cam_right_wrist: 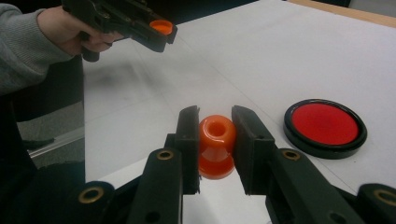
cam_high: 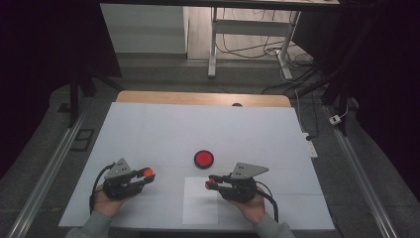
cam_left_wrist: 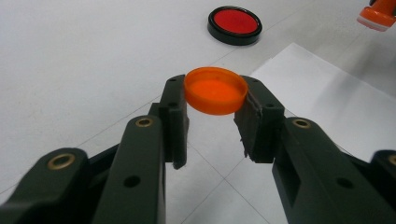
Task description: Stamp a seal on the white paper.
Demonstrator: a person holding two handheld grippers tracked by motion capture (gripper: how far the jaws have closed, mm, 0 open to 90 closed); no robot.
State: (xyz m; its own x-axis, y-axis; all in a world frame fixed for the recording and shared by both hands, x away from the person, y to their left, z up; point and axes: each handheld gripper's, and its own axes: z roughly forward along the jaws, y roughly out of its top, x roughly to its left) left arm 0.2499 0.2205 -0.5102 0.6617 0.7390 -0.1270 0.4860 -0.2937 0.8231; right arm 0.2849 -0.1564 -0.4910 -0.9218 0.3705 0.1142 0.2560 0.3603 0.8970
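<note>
Orange cap (cam_left_wrist: 215, 89) sits clamped between the jaws of the left gripper (cam_high: 146, 174), held level with its open side up, above the white counter (cam_high: 163, 134) at the near left. In the right gripper view the same cap (cam_right_wrist: 161, 26) shows far off in the left gripper (cam_right_wrist: 161, 33), with a hand (cam_right_wrist: 70, 29) and grey sleeve (cam_right_wrist: 21, 44) behind it

Right gripper (cam_high: 212, 184) is closed on a small orange stamp-like piece (cam_right_wrist: 216, 144) with a round knob on top and a flared base; jaws press on both sides of the knob. In the high view it shows as an orange dot at the gripper tip, over the near middle of the counter, just at the left edge of a white paper sheet (cam_high: 200, 208). In the left gripper view the piece (cam_left_wrist: 379, 13) is at the far right corner, its pale base showing

Round black dish with red inside (cam_high: 203, 158) lies flat on the counter between the two grippers and a bit farther away, touched by neither. It sits just right of the right gripper's jaws in the right gripper view (cam_right_wrist: 325, 126), and far beyond the cap in the left gripper view (cam_left_wrist: 235, 23)

Both grippers point toward each other, well apart
</note>
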